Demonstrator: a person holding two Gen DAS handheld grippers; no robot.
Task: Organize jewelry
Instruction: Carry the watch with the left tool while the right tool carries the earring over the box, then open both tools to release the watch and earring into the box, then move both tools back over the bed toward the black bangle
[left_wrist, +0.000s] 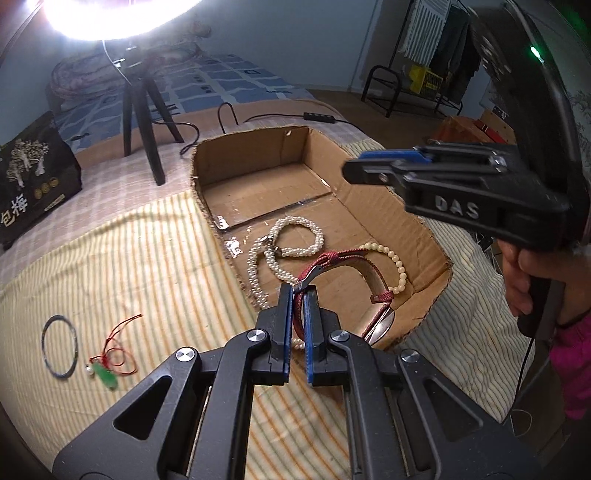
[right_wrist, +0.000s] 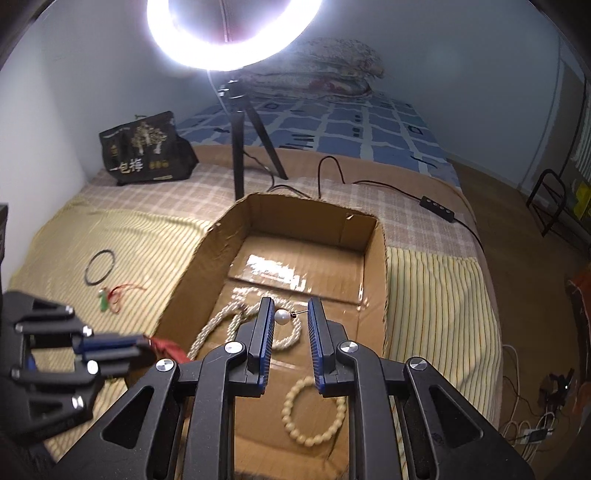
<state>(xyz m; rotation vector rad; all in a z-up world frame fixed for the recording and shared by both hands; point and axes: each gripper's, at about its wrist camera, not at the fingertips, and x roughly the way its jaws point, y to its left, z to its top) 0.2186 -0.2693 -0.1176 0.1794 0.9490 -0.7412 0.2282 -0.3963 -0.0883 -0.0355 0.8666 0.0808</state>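
Observation:
My left gripper (left_wrist: 300, 291) is shut on the red strap of a watch (left_wrist: 343, 266) and holds it over the near part of an open cardboard box (left_wrist: 258, 173). In the box lie a white pearl necklace (left_wrist: 295, 240) and a cream bead bracelet (left_wrist: 395, 266). My right gripper (right_wrist: 291, 308) hovers over the box (right_wrist: 376, 258); a pearl earring (right_wrist: 282, 316) spans its jaws, pearl against the left finger and pin against the right. On the striped cloth left of the box lie a thin dark bangle (left_wrist: 59, 347) and a green pendant on red cord (left_wrist: 107, 373).
A ring light on a black tripod (left_wrist: 142, 114) stands behind the box, its cable and switch (left_wrist: 319, 117) beside it. A black bag (left_wrist: 29, 177) sits at the far left. The bed edge drops off at the right.

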